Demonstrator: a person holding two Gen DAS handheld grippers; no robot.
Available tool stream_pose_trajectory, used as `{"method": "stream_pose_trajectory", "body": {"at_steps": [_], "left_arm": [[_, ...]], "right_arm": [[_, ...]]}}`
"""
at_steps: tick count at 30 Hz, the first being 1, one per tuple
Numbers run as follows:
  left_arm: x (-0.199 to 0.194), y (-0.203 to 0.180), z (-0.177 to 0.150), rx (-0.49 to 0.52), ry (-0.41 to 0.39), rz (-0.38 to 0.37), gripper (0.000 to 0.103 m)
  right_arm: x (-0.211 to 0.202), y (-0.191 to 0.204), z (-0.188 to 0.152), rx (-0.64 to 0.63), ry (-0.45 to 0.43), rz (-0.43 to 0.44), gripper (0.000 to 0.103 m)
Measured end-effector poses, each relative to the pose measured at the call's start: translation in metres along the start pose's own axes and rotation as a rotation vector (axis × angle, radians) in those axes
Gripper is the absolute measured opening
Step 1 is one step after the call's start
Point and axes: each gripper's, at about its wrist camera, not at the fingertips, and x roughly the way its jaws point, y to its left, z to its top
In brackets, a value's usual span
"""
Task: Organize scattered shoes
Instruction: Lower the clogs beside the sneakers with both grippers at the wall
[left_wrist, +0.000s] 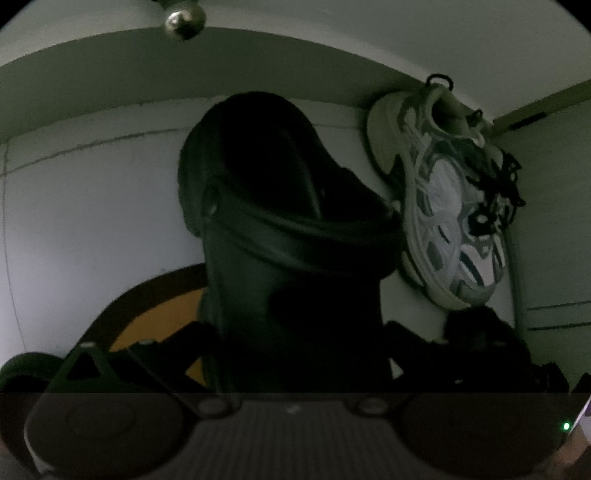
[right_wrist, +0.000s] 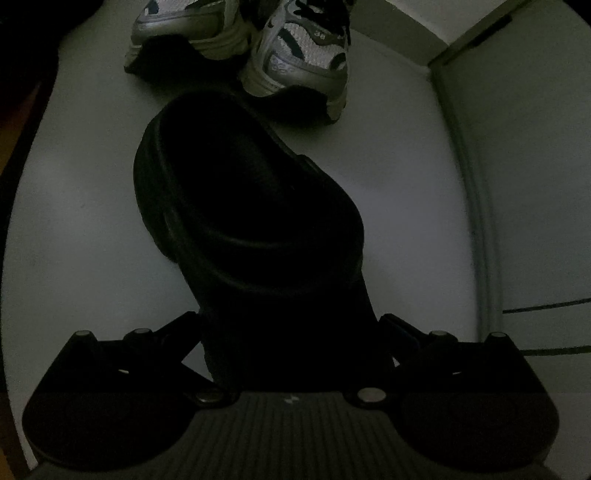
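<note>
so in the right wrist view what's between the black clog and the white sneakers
Nothing: a short bare strip of pale floor separates the black clog from the white sneakers in the right wrist view.

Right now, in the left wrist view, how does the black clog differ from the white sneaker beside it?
The black clog is plain, dark and laceless with a heel strap; the white sneaker is pale, patterned with grey panels and has black laces. The clog lies between the left gripper's fingers; the sneaker lies beyond it by the wall. Both are on the pale floor.
</note>
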Motion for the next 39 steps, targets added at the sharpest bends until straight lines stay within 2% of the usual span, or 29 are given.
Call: {"method": "stream_pose_trajectory", "body": {"at_steps": [8, 11, 13, 16, 18, 27, 29, 32, 39], "left_arm": [[0.0, 0.003, 0.0, -0.008, -0.003, -0.015, 0.103], [0.0, 0.002, 0.0, 0.0, -0.017, -0.01, 0.102], [-0.003, 0.003, -0.003, -0.004, -0.046, -0.009, 0.1], [-0.008, 0.002, -0.007, -0.006, -0.072, -0.004, 0.095], [-0.01, 0.004, -0.008, -0.019, -0.078, -0.006, 0.094], [-0.01, 0.023, -0.016, -0.108, -0.095, -0.053, 0.093], [-0.011, 0.024, -0.018, -0.112, -0.099, -0.058, 0.093], [-0.012, 0.026, -0.018, -0.119, -0.097, -0.069, 0.093], [-0.012, 0.03, -0.019, -0.124, -0.096, -0.082, 0.094]], "right_arm": [[-0.005, -0.006, -0.005, -0.082, -0.017, 0.038, 0.103], [-0.001, -0.005, 0.0, -0.116, -0.006, 0.018, 0.103], [0.002, -0.002, 0.006, -0.066, 0.002, -0.001, 0.103], [0.004, -0.002, 0.013, 0.019, -0.013, 0.016, 0.103], [-0.003, 0.009, 0.021, 0.021, -0.051, 0.045, 0.103], [-0.025, 0.066, 0.021, -0.101, -0.099, 0.068, 0.103], [-0.027, 0.082, 0.03, -0.117, -0.104, 0.074, 0.103], [-0.019, 0.092, 0.021, -0.198, -0.088, 0.07, 0.103], [-0.031, 0.106, 0.005, -0.25, -0.103, 0.112, 0.097]]}}
